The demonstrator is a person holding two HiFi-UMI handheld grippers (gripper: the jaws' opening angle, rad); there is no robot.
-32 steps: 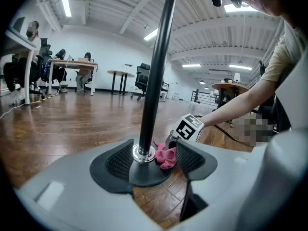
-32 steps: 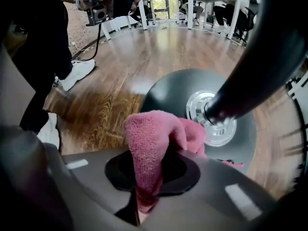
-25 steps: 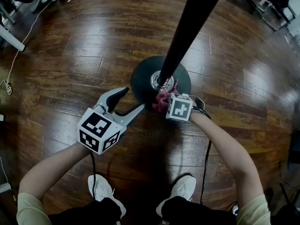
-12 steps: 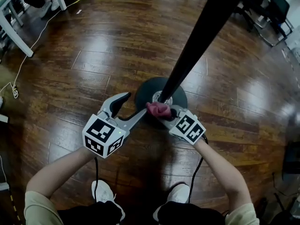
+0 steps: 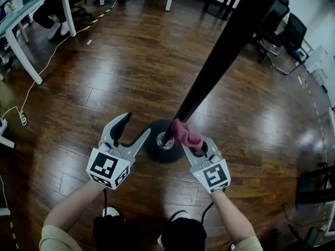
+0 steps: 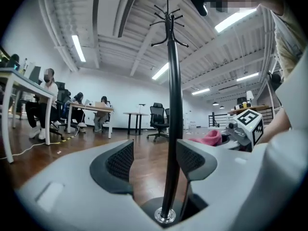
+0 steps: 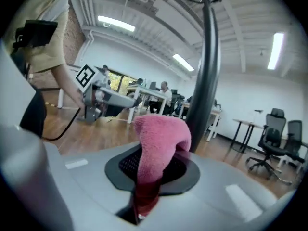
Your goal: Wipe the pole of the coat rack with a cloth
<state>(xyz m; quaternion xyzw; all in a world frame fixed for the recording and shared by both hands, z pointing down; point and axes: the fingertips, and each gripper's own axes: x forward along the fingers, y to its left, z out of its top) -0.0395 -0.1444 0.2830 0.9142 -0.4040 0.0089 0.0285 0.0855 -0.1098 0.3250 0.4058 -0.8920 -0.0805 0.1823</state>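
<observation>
- Now the right gripper (image 5: pixel 192 141) is clamping the pink cloth (image 5: pixel 186 133), pressing it against the pole (image 5: pixel 220 51).
- Meanwhile the left gripper (image 5: pixel 135 125) is gaping wide, gripping nothing.

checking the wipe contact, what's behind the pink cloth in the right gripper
The black pole stands right behind the cloth, with office chairs farther back. The cloth hides the stretch of pole behind it, so contact cannot be confirmed.

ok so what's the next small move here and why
Probably slide the right gripper up the pole, pink cloth pressed against it: the cloth is clamped in its jaws low by the pole, just above the base, and nearly all the pole lies above.
</observation>
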